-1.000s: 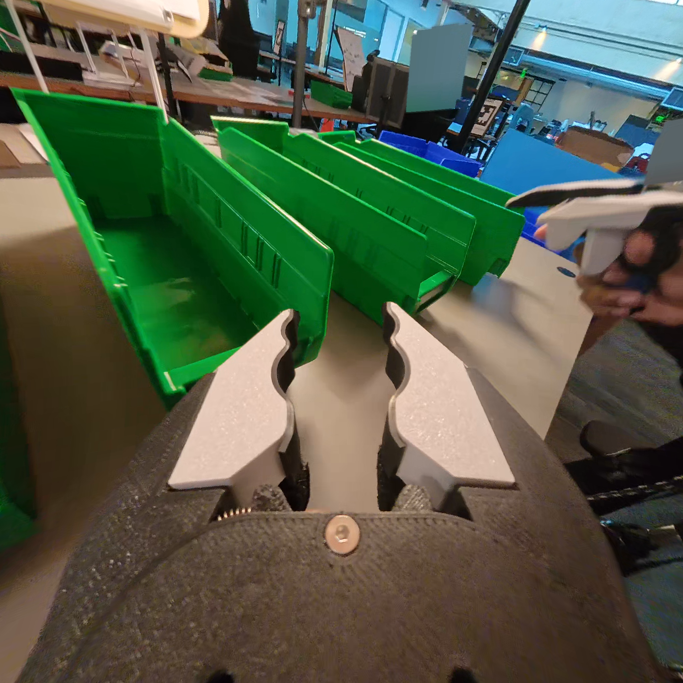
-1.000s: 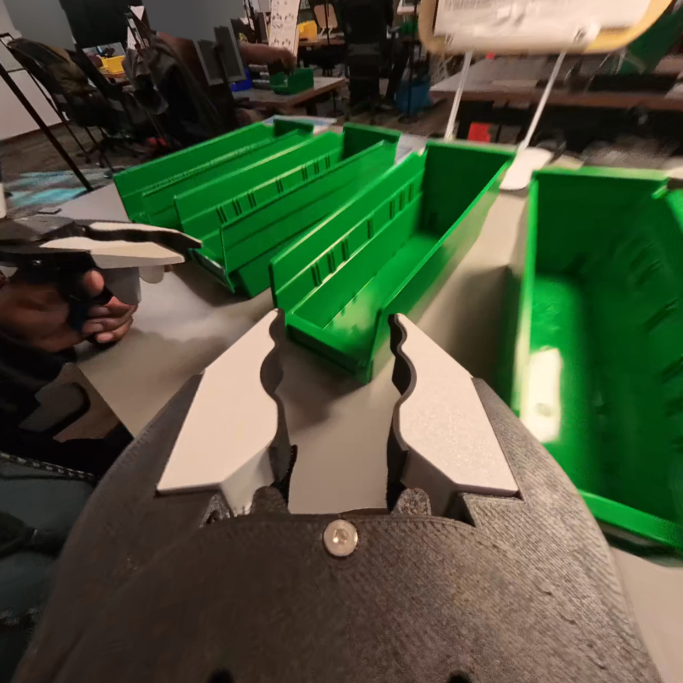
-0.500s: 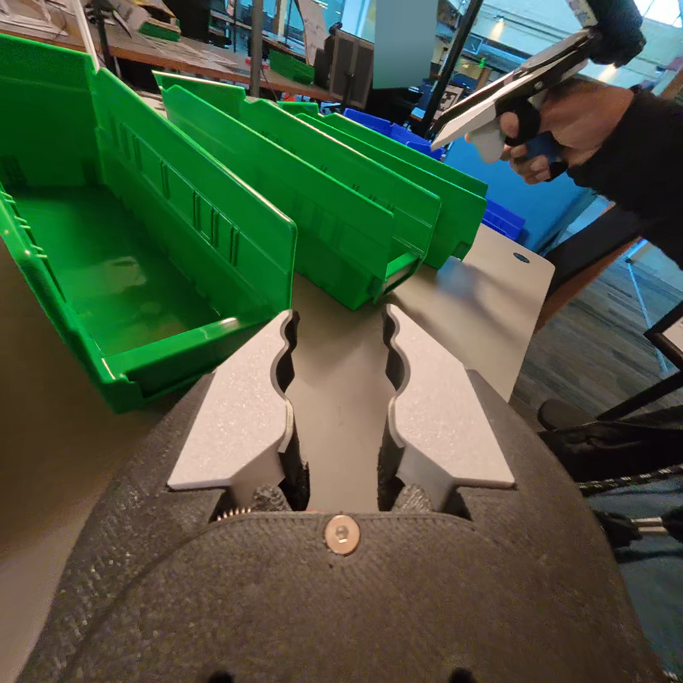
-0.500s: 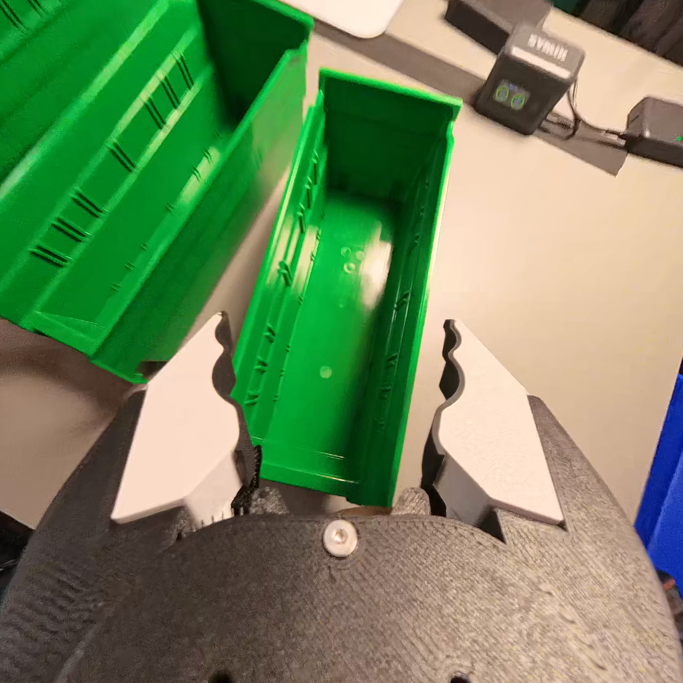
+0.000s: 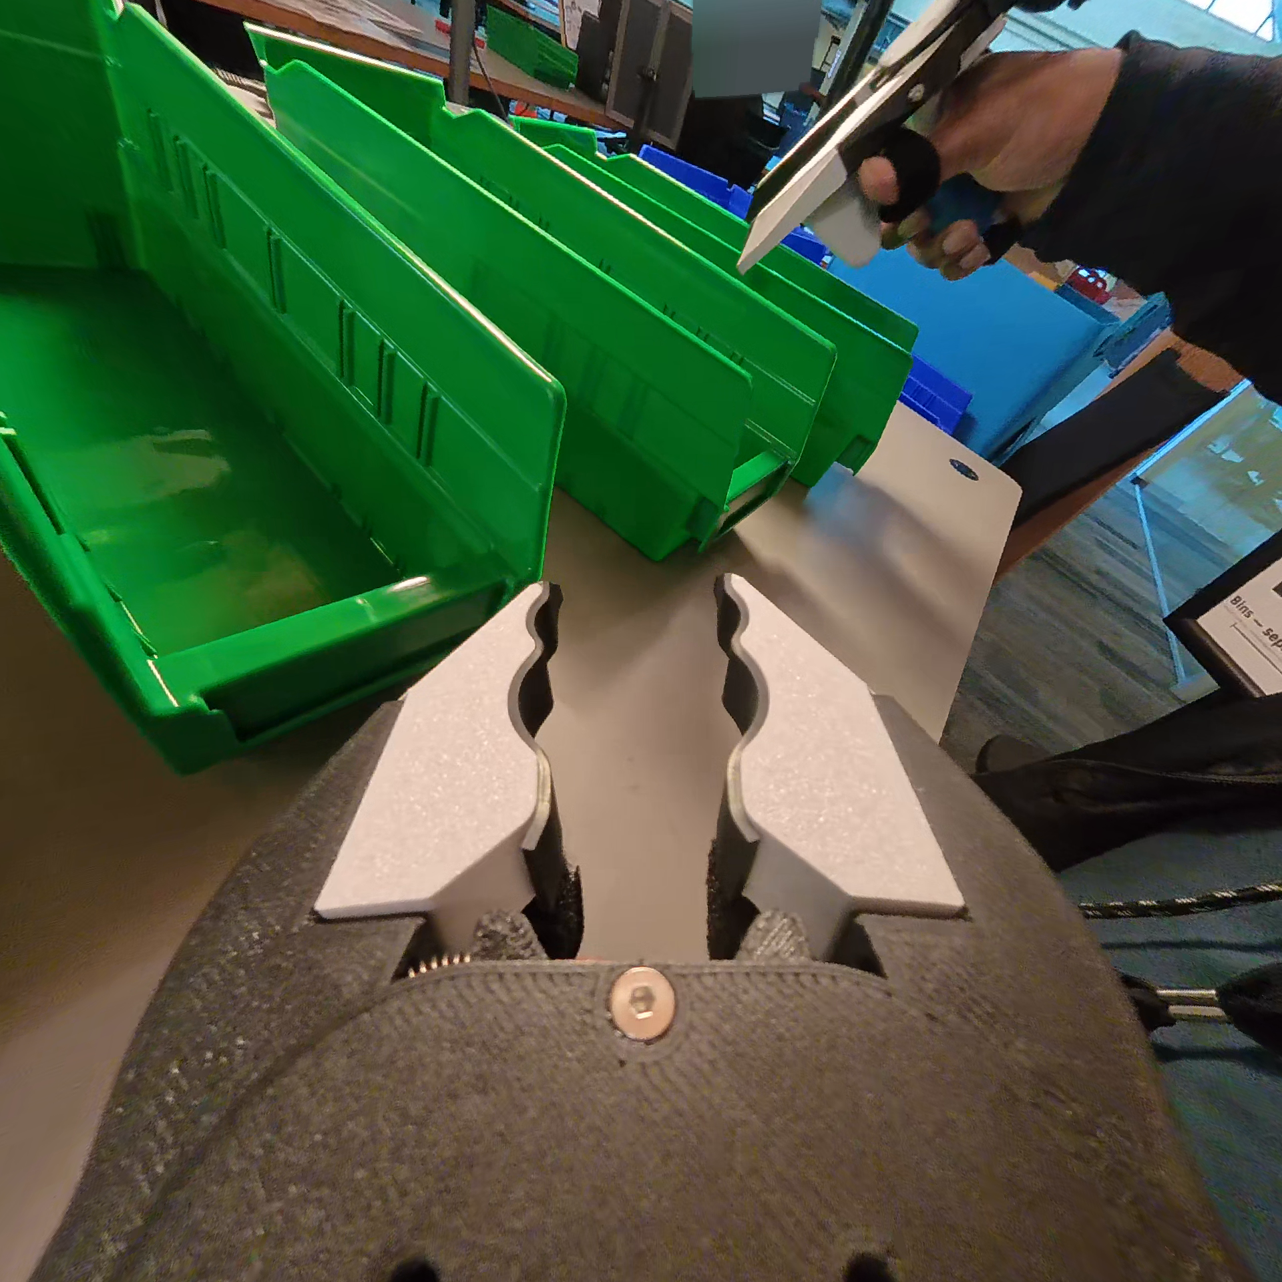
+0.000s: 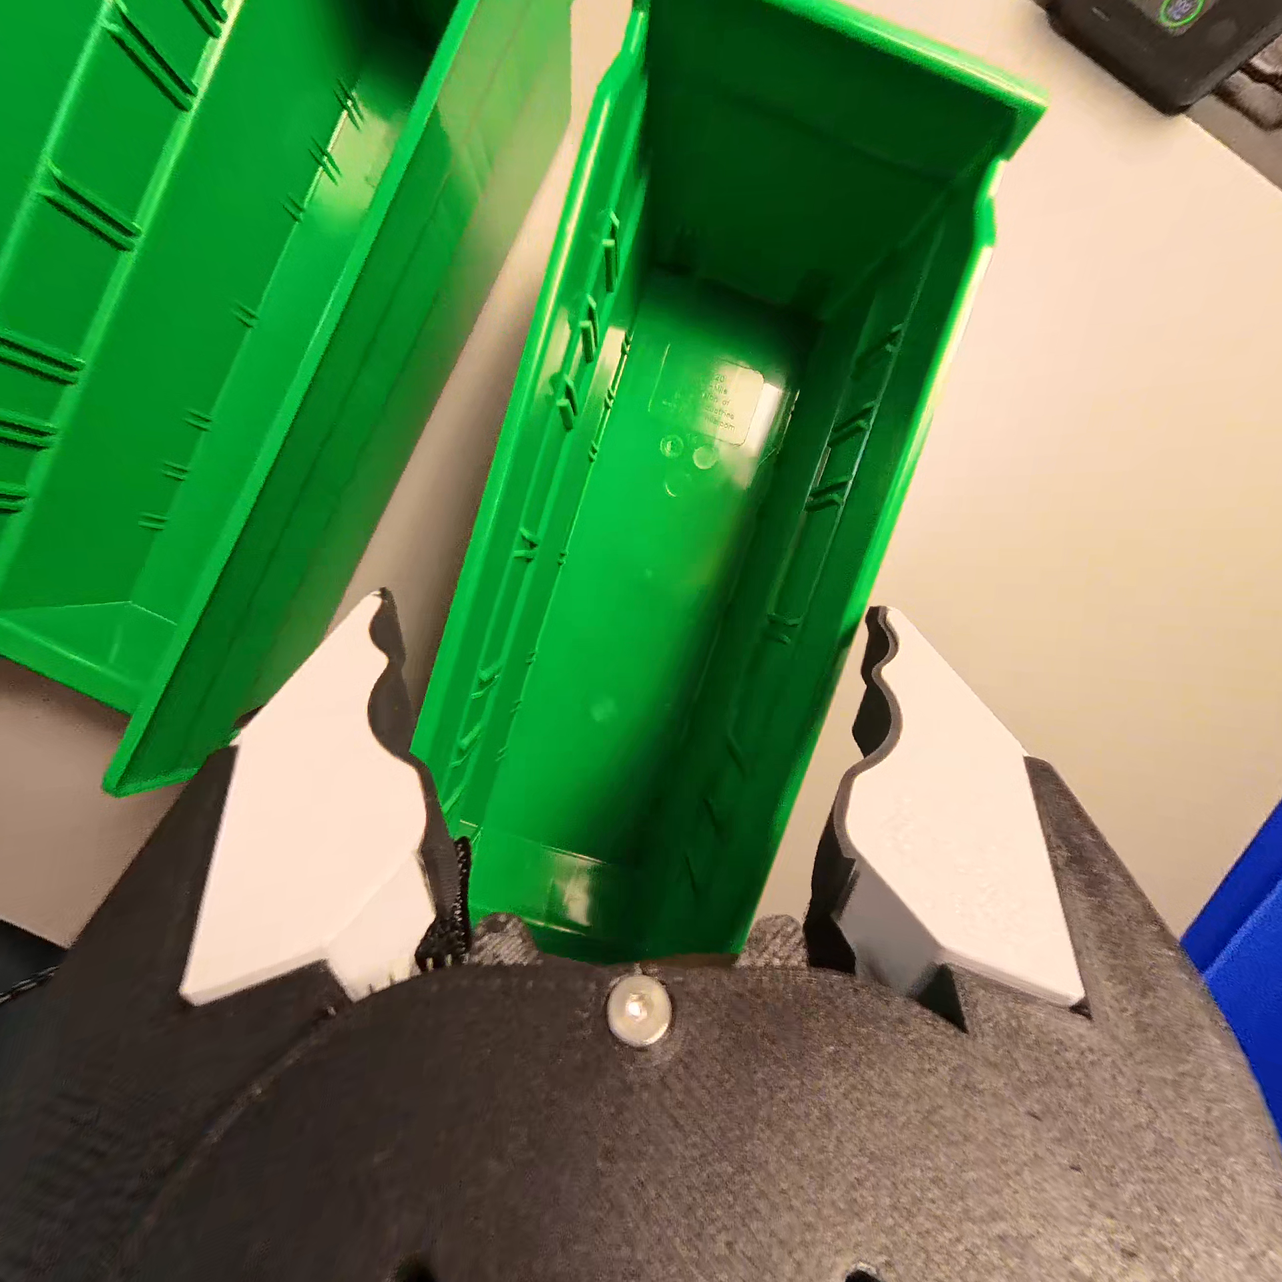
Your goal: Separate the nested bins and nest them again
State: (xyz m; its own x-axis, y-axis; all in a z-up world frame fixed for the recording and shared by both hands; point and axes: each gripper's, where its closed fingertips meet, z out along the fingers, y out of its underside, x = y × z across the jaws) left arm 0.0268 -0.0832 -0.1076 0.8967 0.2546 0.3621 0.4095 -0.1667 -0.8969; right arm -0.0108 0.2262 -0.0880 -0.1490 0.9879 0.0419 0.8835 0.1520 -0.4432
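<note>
Right wrist view, looking down: the right gripper (image 6: 628,610) is spread wide with a narrow green bin (image 6: 701,590) standing between its fingers (image 6: 312,749) at centre frame, a gap at each pad, so nothing is gripped; I judge the bins are separated and re-nesting begins, calling for a squeeze on this bin's walls. Compared with a second ago this gripper has opened far wider and swung over the bin, while the left gripper (image 5: 635,596), lower centre of its view, stays part-open and empty above the grey table (image 5: 867,555).
</note>
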